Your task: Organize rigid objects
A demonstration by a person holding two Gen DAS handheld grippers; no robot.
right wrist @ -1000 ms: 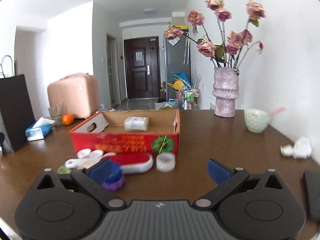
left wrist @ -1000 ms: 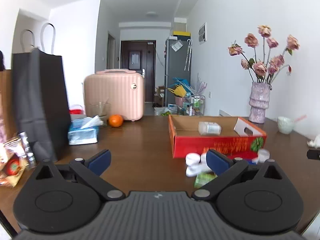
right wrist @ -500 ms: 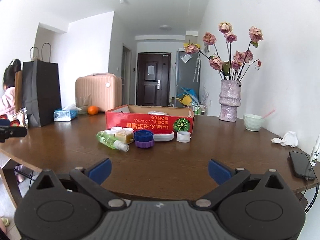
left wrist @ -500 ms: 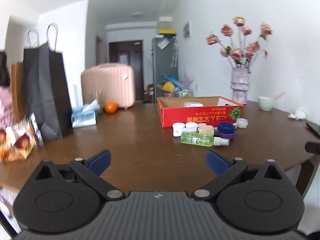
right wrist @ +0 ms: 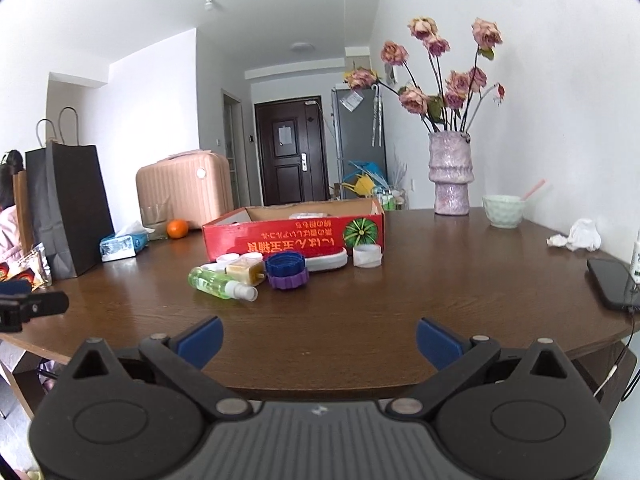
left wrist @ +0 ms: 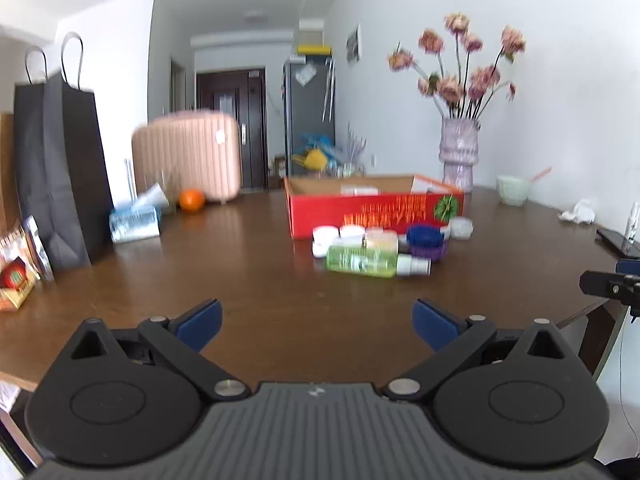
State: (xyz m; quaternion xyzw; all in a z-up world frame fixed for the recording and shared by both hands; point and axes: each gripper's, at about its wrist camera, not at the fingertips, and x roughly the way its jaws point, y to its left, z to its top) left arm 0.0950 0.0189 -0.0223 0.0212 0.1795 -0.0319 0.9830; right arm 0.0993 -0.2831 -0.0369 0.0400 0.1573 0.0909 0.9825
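both tongs released, clutter waiting in front of the red box

your left gripper hangs over the near edge of the brown table with its blue pads spread wide and nothing between them. your right gripper is the same — jaws apart, empty, low at the table's near edge. from the right wrist view you can see the tip of the left one poking in at the far left, and the left wrist view catches the right one at its far right.

the things to sort sit well ahead of you in a small cluster, just in front of the red cardboard box. a green spray bottle lies on its side nearest you, cap pointing right. behind it, touching or nearly so, is a small amber bottle and a couple of white jars. a blue lid is stacked on a purple lid just right of the bottles, and a white tape roll stands right of those, close to the box front. a white-and-red flat case lies against the box behind the lids. inside the box there is one pale container, partly hidden by the wall.

off to the sides — a tissue pack and an orange on the left, a vase of flowers, a green bowl and a phone on the right.
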